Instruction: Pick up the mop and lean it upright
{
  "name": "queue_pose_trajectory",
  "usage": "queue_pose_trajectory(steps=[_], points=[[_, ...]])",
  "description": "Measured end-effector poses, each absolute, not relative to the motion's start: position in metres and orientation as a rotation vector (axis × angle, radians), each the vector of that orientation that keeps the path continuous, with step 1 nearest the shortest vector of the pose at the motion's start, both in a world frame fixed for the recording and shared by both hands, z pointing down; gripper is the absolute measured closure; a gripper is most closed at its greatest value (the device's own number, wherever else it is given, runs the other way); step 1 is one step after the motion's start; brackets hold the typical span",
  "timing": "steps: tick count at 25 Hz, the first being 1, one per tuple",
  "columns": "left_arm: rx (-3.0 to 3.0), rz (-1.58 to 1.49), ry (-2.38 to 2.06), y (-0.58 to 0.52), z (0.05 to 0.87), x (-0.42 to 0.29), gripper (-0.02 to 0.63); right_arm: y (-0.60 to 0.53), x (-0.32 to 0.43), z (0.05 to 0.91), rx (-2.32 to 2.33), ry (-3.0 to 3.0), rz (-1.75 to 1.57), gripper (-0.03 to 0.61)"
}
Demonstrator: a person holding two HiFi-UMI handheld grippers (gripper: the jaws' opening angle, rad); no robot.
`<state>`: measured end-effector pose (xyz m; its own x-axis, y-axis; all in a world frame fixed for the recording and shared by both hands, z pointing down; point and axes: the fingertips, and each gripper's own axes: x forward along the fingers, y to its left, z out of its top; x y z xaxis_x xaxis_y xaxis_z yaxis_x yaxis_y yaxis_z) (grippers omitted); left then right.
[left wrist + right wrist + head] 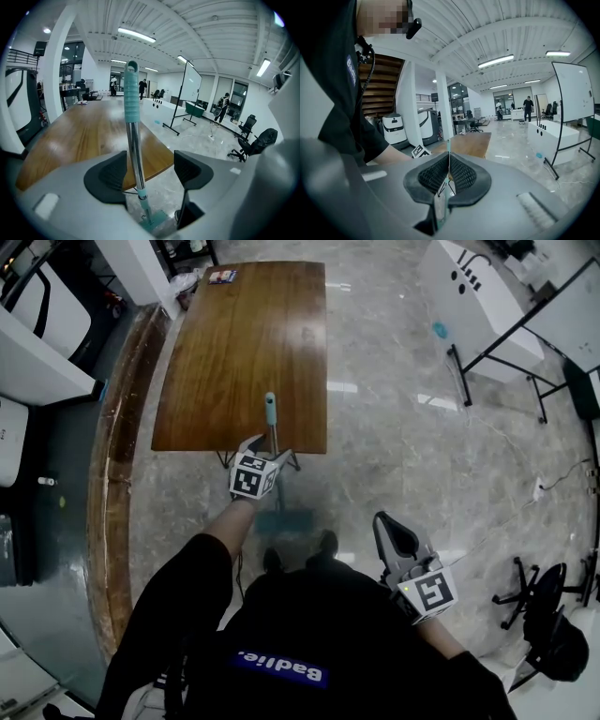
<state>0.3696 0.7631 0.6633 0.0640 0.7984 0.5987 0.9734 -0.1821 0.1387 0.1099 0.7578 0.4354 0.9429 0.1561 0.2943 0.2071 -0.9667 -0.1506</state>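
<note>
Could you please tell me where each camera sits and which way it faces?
Head view: on the person's head, looking steeply down at the wooden table, mop and floor; left gripper, right gripper and dark shirt show.
Left gripper view: on the left gripper, looking along its open jaws, mop handle between them, table beyond.
Right gripper view: on the right gripper, facing past shut jaws toward the table; person's torso at left.
Shared: mop and table, in head and left gripper views.

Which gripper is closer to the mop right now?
Left. The left gripper has its open jaws on either side of the mop handle. The right gripper, jaws together, is off to the right and nearer the person, apart from it.
</note>
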Motion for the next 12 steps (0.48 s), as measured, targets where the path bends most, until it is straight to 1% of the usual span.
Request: queue_pose_trajectory(steps=[12], points=[[-2.046, -0.843, -1.708, 0.785, 0.682, 0.394, 0.296, 0.768, 0.088, 0.446, -2.875, -0.369, -0.461, 0.565]])
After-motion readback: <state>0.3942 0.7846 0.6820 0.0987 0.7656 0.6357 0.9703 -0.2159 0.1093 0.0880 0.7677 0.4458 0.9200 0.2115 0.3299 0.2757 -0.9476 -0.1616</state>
